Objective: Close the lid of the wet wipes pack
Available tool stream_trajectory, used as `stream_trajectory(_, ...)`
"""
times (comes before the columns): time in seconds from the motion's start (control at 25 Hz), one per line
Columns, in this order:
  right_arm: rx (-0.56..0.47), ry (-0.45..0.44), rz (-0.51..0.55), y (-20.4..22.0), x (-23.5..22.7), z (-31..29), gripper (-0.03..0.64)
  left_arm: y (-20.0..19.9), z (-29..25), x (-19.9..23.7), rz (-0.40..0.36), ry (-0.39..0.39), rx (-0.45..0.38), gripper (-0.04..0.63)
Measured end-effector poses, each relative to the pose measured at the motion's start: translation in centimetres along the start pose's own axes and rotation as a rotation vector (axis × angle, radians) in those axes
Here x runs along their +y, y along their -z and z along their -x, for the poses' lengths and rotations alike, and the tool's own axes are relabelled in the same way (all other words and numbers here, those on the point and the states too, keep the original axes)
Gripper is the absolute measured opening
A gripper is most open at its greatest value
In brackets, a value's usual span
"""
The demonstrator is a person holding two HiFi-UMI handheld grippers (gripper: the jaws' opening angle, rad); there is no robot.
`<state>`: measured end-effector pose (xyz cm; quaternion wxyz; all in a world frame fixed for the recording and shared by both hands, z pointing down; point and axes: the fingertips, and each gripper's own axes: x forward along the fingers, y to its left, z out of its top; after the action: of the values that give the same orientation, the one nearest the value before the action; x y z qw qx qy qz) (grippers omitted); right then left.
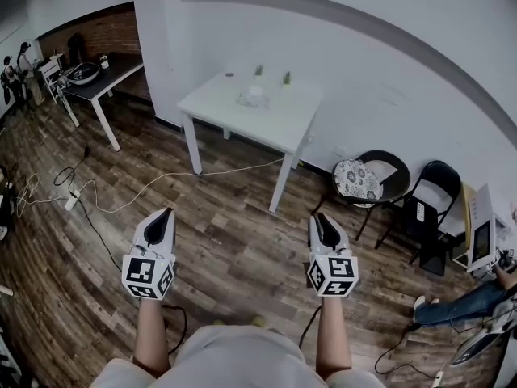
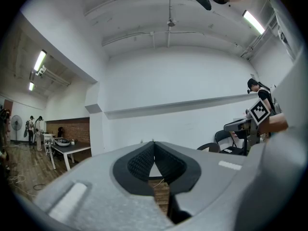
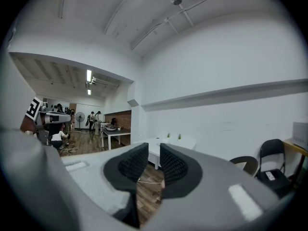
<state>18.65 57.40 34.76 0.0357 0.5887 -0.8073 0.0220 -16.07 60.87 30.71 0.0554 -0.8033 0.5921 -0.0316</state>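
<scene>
A white table (image 1: 283,124) stands a few steps ahead against the wall. On it lies a small pale object (image 1: 254,97), too small to identify, beside two little green plants (image 1: 286,78). No wet wipes pack can be made out. Both grippers hang in the air over the wooden floor, well short of the table. My left gripper (image 1: 166,213) holds nothing, and in the left gripper view its pads (image 2: 142,162) meet at the tips. My right gripper (image 1: 321,219) holds nothing either. The right gripper view shows a narrow gap between its pads (image 3: 175,165).
A dark table (image 1: 105,75) with a bowl stands far left, with people beyond it. White and black cables (image 1: 121,200) trail over the floor. Two black chairs (image 1: 380,184) and a white appliance (image 1: 483,237) are on the right. A person's leg (image 1: 460,305) shows there.
</scene>
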Motion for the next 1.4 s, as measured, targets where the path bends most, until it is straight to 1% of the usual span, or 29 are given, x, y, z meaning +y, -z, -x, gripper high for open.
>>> stream_trajectory(0.52, 0.006, 0.007, 0.014, -0.5, 2.0, -0.3, 0.08, 0.0, -0.1, 1.2, 0.005, 0.032, -0.002, 0.006)
stream_trajectory(1.0, 0.018, 0.044, -0.003, 0.8, 5.5, -0.4, 0.08, 2.1, 0.5, 3.8, 0.015, 0.084, 0.009, 0.006)
stream_trajectory(1.24, 0.009, 0.036, 0.002, 1.0, 5.3, -2.6, 0.08, 2.4, -1.5, 4.8, 0.013, 0.075, 0.001, 0.006)
stream_trajectory(1.4, 0.014, 0.033, -0.011, 1.5, 3.8, -5.5, 0.08, 3.1, -4.3, 5.0, 0.011, 0.077, 0.012, 0.006)
